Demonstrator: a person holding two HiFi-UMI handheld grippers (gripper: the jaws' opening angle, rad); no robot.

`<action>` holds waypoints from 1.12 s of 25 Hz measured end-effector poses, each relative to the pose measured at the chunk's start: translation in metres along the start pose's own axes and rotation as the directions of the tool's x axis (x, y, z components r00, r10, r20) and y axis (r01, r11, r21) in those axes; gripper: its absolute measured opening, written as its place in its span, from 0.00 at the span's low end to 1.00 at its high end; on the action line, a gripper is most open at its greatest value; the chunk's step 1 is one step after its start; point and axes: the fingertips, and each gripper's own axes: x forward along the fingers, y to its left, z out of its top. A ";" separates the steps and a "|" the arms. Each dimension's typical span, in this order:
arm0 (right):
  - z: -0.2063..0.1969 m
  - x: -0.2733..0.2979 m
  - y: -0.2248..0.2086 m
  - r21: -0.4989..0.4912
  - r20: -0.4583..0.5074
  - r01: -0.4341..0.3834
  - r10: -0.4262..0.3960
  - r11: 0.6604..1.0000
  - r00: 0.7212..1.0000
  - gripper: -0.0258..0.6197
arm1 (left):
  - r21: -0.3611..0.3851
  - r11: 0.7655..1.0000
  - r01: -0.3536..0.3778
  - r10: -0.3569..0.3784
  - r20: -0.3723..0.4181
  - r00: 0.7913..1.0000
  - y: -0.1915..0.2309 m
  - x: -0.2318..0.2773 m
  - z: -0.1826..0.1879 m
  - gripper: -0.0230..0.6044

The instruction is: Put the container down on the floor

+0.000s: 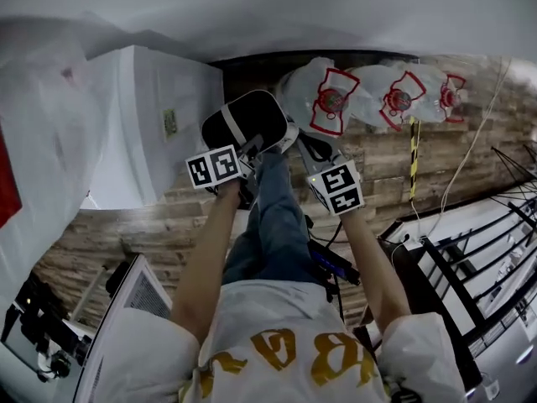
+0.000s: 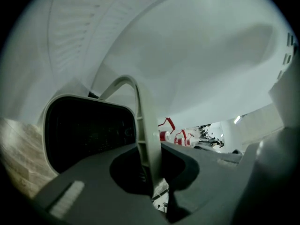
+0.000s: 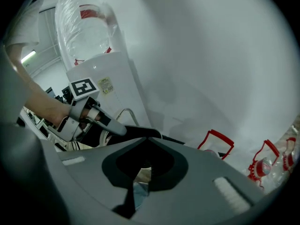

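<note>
A black container (image 1: 243,120) with a pale rim hangs above the wood floor (image 1: 126,225), in front of the person's legs. My left gripper (image 1: 250,151) is shut on its thin grey handle (image 2: 143,125), which rises between the jaws in the left gripper view, with the dark container body (image 2: 84,135) to the left. My right gripper (image 1: 300,145) is at the container's right edge. In the right gripper view its jaws (image 3: 149,138) meet at the black rim (image 3: 140,131). The contact itself is hidden.
A white water dispenser (image 1: 143,116) stands to the left, a clear bottle (image 3: 86,32) on top. Bagged water bottles with red handles (image 1: 331,99) lie along the wall ahead. A black wire rack (image 1: 478,267) is on the right, and a white vented unit (image 1: 126,309) at lower left.
</note>
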 end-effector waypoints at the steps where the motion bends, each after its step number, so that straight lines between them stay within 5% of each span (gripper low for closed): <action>1: -0.005 0.006 0.000 -0.005 -0.008 -0.011 0.011 1.000 1.000 0.08 | 0.001 1.000 -0.012 0.012 -0.003 1.000 0.007 0.006 0.000 0.07; 28: -0.077 0.130 -0.015 0.086 -0.031 -0.065 0.068 0.994 0.997 0.08 | 0.024 0.985 -0.174 0.175 -0.094 0.980 0.139 0.118 -0.006 0.07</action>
